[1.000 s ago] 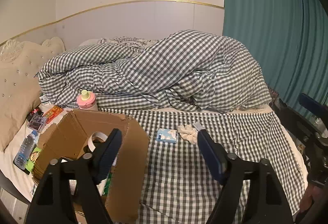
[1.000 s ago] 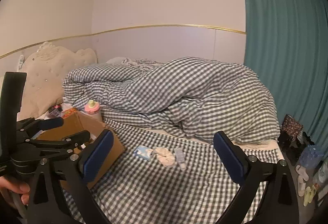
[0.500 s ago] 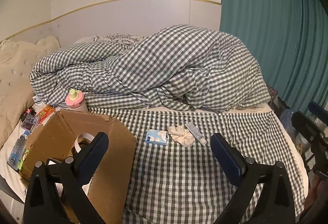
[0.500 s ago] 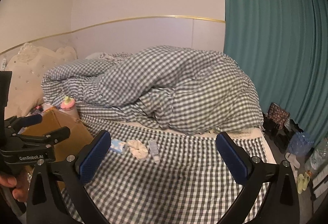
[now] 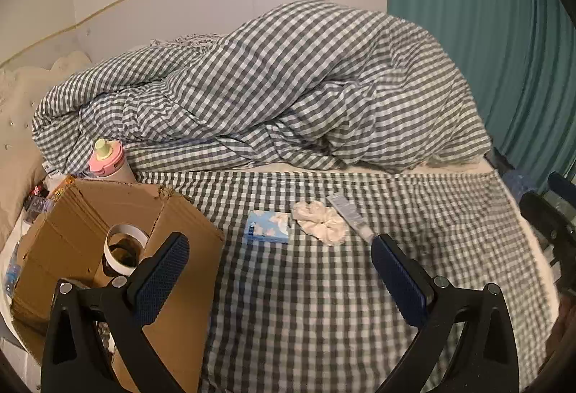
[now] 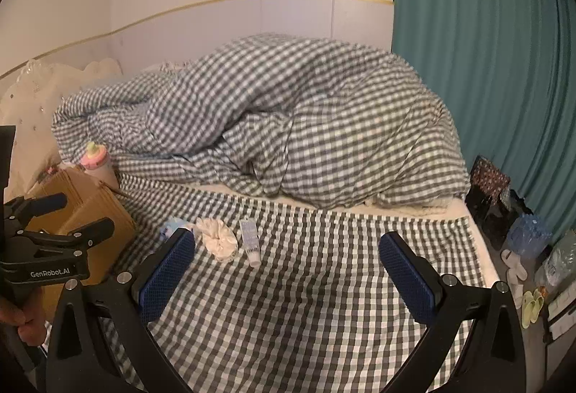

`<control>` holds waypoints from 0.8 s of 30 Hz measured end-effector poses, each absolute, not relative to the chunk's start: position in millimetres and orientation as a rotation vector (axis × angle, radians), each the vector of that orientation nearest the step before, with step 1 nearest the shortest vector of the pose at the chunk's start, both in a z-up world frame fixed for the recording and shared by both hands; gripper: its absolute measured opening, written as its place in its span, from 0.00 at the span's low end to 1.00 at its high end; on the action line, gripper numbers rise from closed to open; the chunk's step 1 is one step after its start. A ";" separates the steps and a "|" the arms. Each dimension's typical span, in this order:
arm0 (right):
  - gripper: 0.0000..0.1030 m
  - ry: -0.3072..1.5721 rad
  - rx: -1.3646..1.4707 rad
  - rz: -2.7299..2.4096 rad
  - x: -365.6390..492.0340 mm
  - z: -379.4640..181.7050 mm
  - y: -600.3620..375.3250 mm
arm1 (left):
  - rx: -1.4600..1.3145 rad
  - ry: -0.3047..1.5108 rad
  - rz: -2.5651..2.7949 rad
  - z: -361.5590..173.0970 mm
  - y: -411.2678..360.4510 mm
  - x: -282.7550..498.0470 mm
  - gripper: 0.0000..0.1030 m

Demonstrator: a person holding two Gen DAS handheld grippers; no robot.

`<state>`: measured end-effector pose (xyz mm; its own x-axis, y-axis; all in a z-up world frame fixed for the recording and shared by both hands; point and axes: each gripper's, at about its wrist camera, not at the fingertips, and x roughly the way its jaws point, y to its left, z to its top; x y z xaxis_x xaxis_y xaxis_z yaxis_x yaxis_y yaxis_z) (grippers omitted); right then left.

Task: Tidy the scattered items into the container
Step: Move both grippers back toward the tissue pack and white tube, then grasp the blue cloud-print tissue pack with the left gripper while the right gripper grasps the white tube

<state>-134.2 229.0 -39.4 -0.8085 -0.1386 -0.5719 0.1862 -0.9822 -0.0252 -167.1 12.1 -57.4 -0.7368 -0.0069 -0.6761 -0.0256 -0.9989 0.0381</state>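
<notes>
- the cardboard box (image 5: 72, 231) sits on the bed's left side with a tape roll (image 5: 124, 245) inside.
- a blue tissue pack (image 5: 267, 226), a cream scrunchie (image 5: 318, 221) and a small tube (image 5: 347, 216) lie in a row on the checked sheet (image 5: 324, 303), near the box.
- the left hand-held gripper (image 5: 277, 270) is wide and holds nothing.
- the right hand-held gripper (image 6: 288, 267) is wide and holds nothing.
- a pink bottle (image 5: 108, 161) stands behind the box.

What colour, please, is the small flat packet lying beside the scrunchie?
Light blue with white cloud shapes, clearest in the left wrist view.
</notes>
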 end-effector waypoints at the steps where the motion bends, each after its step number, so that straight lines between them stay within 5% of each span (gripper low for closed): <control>1: 1.00 0.120 0.899 -2.827 -139.0 -44.2 229.5 | -1.149 0.075 2.913 -63.6 12.4 -171.3 1.00; 24: 1.00 0.029 1.142 -2.618 -222.6 -144.7 226.5 | -1.306 0.186 2.837 -173.6 25.1 -259.6 1.00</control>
<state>-222.6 226.5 -144.7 -0.6464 -0.2499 -0.7210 0.2659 -0.9594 0.0942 -259.6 25.1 -173.6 -0.6514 -0.0382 -0.7578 -0.0612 -0.9928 0.1026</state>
